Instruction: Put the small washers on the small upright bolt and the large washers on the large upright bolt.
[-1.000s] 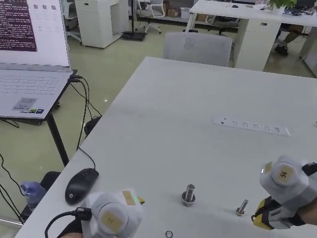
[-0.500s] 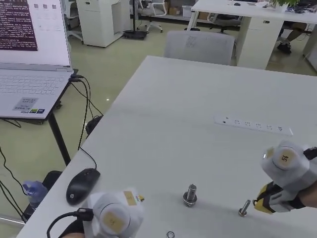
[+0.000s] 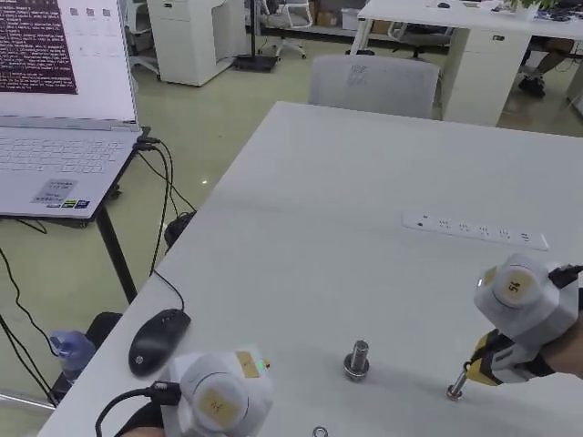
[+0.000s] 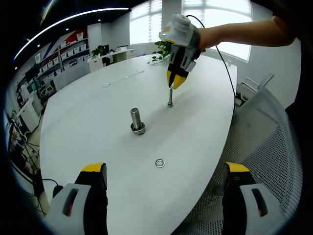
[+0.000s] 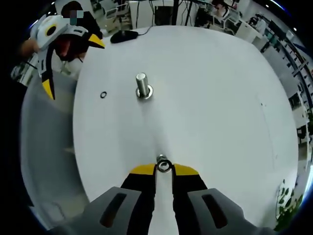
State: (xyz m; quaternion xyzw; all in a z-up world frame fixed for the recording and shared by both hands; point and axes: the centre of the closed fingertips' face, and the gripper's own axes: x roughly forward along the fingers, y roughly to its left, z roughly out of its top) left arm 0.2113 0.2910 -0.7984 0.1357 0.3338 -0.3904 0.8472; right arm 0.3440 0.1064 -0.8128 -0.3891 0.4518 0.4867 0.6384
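Observation:
The small bolt (image 3: 455, 390) (image 4: 170, 99) stands upright on the white table (image 3: 364, 209). My right gripper (image 3: 475, 368) (image 5: 163, 169) (image 4: 172, 83) points down at its top, shut on a small washer (image 5: 163, 166) that sits right at the bolt's tip. To its left stands the large bolt (image 3: 356, 359) (image 4: 137, 120) (image 5: 142, 85) on a wider base. One loose small washer (image 3: 320, 431) (image 4: 160, 162) (image 5: 103, 94) lies flat near the front edge. My left gripper (image 3: 221, 401) (image 4: 164, 170) (image 5: 73, 66) hovers open above that washer, holding nothing.
A black mouse (image 3: 158, 339) with its cable lies at the table's left corner. A white power strip (image 3: 474, 231) lies further back. A laptop (image 3: 64, 164) sits on a stand left of the table, and a grey chair (image 3: 373, 84) stands at the far end.
My right gripper has come down and left, so its tips now sit at the top of the small bolt. The left gripper has hardly moved; the head camera has shifted slightly.

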